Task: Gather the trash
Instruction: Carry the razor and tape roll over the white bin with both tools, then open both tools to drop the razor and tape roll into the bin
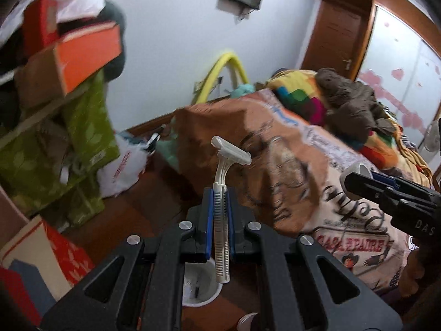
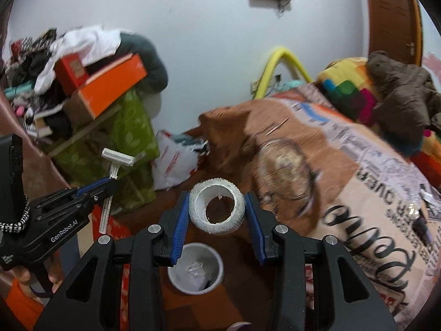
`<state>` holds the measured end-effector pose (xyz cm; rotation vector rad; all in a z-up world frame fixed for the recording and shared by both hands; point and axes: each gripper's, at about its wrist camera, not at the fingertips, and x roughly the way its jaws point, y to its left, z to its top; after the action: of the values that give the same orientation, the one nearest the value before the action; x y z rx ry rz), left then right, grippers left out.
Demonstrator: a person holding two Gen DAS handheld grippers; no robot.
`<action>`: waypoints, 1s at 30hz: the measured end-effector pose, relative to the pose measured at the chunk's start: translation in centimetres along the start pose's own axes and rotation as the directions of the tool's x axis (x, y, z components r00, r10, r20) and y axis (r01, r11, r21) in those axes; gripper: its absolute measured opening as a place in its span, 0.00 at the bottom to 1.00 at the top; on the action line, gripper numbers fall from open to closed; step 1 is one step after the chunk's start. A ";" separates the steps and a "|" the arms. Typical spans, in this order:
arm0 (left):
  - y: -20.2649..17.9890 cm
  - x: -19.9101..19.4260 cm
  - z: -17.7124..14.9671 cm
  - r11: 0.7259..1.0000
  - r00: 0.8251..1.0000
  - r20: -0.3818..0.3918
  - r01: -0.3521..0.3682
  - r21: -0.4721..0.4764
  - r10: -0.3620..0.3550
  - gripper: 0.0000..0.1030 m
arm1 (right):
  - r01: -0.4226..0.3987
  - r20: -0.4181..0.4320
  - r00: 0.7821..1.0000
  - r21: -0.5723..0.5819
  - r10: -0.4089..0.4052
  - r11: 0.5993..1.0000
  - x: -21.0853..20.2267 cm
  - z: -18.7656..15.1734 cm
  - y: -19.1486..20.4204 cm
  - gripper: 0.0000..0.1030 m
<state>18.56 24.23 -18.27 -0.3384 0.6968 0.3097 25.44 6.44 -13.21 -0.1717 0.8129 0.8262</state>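
Observation:
My left gripper is shut on the handle of a white disposable razor, whose head points up and away; the razor and left gripper also show at the left of the right wrist view. My right gripper is shut on a white tape roll, held sideways between the blue pads. In the left wrist view the right gripper with the roll reaches in from the right. A small white bin with scraps inside stands on the floor right below both grippers; the bin is partly hidden.
A bed with an orange printed blanket fills the right side. A white plastic bag lies on the wooden floor. Green bags under stacked orange boxes and clothes stand at the left. A person's fingers hold the left gripper.

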 end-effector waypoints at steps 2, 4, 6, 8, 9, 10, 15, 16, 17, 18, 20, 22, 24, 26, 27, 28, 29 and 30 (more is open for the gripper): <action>1.6 0.8 -1.0 0.999 1.000 -0.025 -0.010 -0.031 0.009 0.08 | -0.012 -0.031 0.999 -0.018 0.011 1.000 1.3 -0.5 1.0 0.36; 2.9 1.8 -1.9 0.998 0.999 -0.052 -0.016 -0.066 0.013 0.08 | -0.029 -0.061 0.998 -0.035 0.027 0.999 2.5 -1.0 2.0 0.36; 4.5 3.2 -3.1 0.994 0.996 -0.093 -0.028 -0.103 0.018 0.08 | -0.039 -0.089 0.995 -0.051 0.035 0.998 3.8 -1.6 2.7 0.36; 5.4 4.1 -4.4 0.992 0.992 -0.123 -0.043 -0.116 0.029 0.08 | -0.047 -0.116 0.992 -0.058 0.040 0.997 4.9 -2.1 3.2 0.36; 5.7 4.6 -4.9 0.991 0.990 -0.138 -0.052 -0.121 0.035 0.08 | -0.050 -0.130 0.991 -0.059 0.042 0.997 5.5 -2.4 3.4 0.36; 6.1 5.1 -5.5 0.990 0.987 -0.156 -0.060 -0.128 0.040 0.08 | -0.055 -0.152 0.987 -0.058 0.046 0.997 6.4 -2.8 3.6 0.36; 8.5 7.5 -9.0 0.977 0.971 -0.236 -0.091 -0.195 0.043 0.08 | -0.077 -0.242 0.968 -0.043 0.064 0.996 9.9 -4.7 4.3 0.36; 9.0 8.0 -10.0 0.972 0.966 -0.256 -0.098 -0.215 0.040 0.08 | -0.077 -0.259 0.964 -0.045 0.063 0.996 10.6 -5.1 4.4 0.36; 9.4 8.5 -10.7 0.967 0.962 -0.271 -0.102 -0.231 0.037 0.08 | -0.082 -0.278 0.958 -0.049 0.065 0.995 11.2 -5.5 4.6 0.36; 9.9 9.0 -11.4 0.963 0.959 -0.283 -0.105 -0.247 0.032 0.08 | -0.086 -0.295 0.953 -0.052 0.067 0.995 11.8 -5.8 4.7 0.36; 10.4 9.9 -12.6 0.956 0.952 -0.304 -0.112 -0.272 0.025 0.08 | -0.085 -0.330 0.942 -0.058 0.061 0.995 13.2 -6.8 4.9 0.36; 10.6 11.0 -13.9 0.950 0.942 -0.334 -0.121 -0.289 0.018 0.08 | -0.089 -0.364 0.929 -0.057 0.062 0.994 14.5 -7.7 4.9 0.36; 10.7 12.1 -14.9 0.945 0.932 -0.361 -0.121 -0.305 0.003 0.08 | -0.092 -0.391 0.918 -0.055 0.063 0.994 15.5 -8.4 4.9 0.36; 10.7 13.2 -15.5 0.941 0.922 -0.386 -0.118 -0.319 -0.015 0.08 | -0.093 -0.408 0.911 -0.051 0.064 0.994 16.3 -8.6 4.7 0.36; 10.7 13.8 -15.9 0.938 0.917 -0.399 -0.115 -0.326 -0.027 0.08 | -0.095 -0.414 0.908 -0.049 0.066 0.994 16.6 -8.7 4.7 0.36; 10.7 14.3 -16.1 0.937 0.912 -0.408 -0.111 -0.331 -0.037 0.08 | -0.099 -0.423 0.903 -0.044 0.071 0.994 17.1 -8.7 4.6 0.36; 10.7 14.7 -16.2 0.936 0.908 -0.416 -0.108 -0.335 -0.044 0.08 | -0.099 -0.426 0.902 -0.042 0.071 0.994 17.3 -8.7 4.5 0.36; 10.7 15.2 -16.4 0.934 0.904 -0.424 -0.103 -0.341 -0.056 0.08 | -0.100 -0.427 0.901 -0.040 0.073 0.994 17.5 -8.7 4.5 0.36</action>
<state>16.11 29.76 -42.28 -0.7625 1.0829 0.3916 24.29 16.01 -30.80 -0.3823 1.2145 0.9121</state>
